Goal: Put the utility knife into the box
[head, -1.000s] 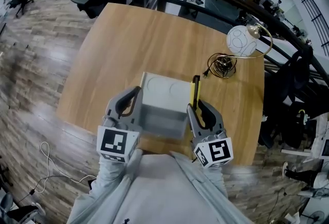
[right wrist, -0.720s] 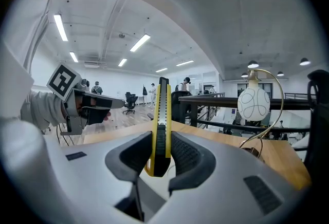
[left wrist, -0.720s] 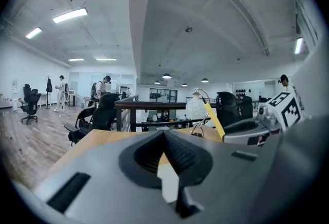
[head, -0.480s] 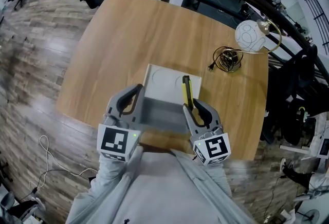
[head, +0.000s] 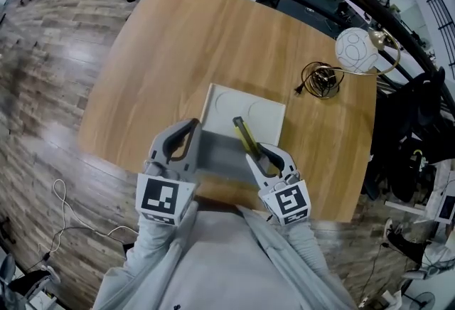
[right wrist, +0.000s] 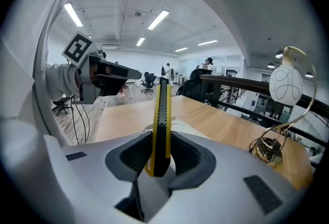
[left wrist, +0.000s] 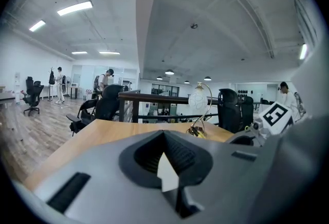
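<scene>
The utility knife (head: 244,132) has swung over. A moment ago it pointed straight ahead along the right side of the box (head: 264,115). Now it leans left, with its tip above the open white box on the table (head: 178,45). The right gripper (head: 257,153) is clamped tight on the knife's near end. The left gripper (head: 179,142) is pinched closed at the box's left wall and looks to be holding it steady. The knife is in the air, not inside yet. I think the next job is to go lower and let go gently
</scene>
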`<action>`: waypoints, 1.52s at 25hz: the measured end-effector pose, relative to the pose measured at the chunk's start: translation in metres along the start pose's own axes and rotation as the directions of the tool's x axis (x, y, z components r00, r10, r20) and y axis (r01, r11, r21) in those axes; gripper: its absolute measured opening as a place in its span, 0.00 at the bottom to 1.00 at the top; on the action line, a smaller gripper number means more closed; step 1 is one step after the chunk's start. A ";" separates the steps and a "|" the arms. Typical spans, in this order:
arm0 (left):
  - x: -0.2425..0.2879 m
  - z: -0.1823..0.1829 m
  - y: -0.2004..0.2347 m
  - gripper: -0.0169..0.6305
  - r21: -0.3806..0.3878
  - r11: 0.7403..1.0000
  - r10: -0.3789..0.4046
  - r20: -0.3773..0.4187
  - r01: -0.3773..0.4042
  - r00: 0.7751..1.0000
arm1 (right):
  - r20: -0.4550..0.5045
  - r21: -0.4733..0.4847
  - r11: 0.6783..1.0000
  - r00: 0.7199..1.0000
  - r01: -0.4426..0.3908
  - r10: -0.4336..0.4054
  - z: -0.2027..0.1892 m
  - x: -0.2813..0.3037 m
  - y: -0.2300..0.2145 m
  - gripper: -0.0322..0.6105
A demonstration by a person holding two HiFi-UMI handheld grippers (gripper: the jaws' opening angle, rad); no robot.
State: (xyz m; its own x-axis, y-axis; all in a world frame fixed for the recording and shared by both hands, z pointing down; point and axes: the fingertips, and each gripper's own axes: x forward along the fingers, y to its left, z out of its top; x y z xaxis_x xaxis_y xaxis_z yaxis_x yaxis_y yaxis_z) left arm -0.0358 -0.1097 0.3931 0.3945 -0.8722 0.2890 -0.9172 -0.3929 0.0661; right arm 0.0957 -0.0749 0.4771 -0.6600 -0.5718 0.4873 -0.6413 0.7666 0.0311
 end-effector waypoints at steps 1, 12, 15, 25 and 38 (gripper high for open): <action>0.000 -0.002 0.000 0.05 0.003 1.000 0.000 -0.001 0.000 1.000 | -0.015 -0.008 1.000 1.000 -0.015 0.015 -0.004 0.003 0.002 0.25; 0.005 -0.024 0.002 0.06 0.001 1.000 -0.008 -0.029 0.008 1.000 | -0.189 -0.117 0.981 0.973 -0.156 0.132 -0.054 0.027 0.022 0.25; 0.006 -0.030 0.002 0.05 -0.003 1.000 -0.010 -0.035 0.009 0.999 | -0.234 -0.148 0.970 0.960 -0.191 0.153 -0.062 0.032 0.026 0.25; 0.013 -0.038 0.000 0.05 -0.011 1.000 -0.023 -0.046 0.023 0.999 | -0.362 -0.219 0.935 0.913 -0.280 0.189 -0.086 0.046 0.035 0.25; 0.016 -0.050 0.000 0.05 -0.015 1.000 -0.027 -0.065 0.026 0.998 | -0.508 -0.261 0.894 0.840 -0.364 0.193 -0.115 0.058 0.042 0.25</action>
State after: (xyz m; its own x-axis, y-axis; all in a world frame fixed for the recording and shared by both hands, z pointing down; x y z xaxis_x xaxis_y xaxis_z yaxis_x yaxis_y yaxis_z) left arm -0.0321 -0.1094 0.4456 0.4144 -0.8407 0.3486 -0.9075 -0.4108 0.0880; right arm 0.0755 -0.0420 0.6069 -0.4790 -0.1839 0.8583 -0.2313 0.9697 0.0787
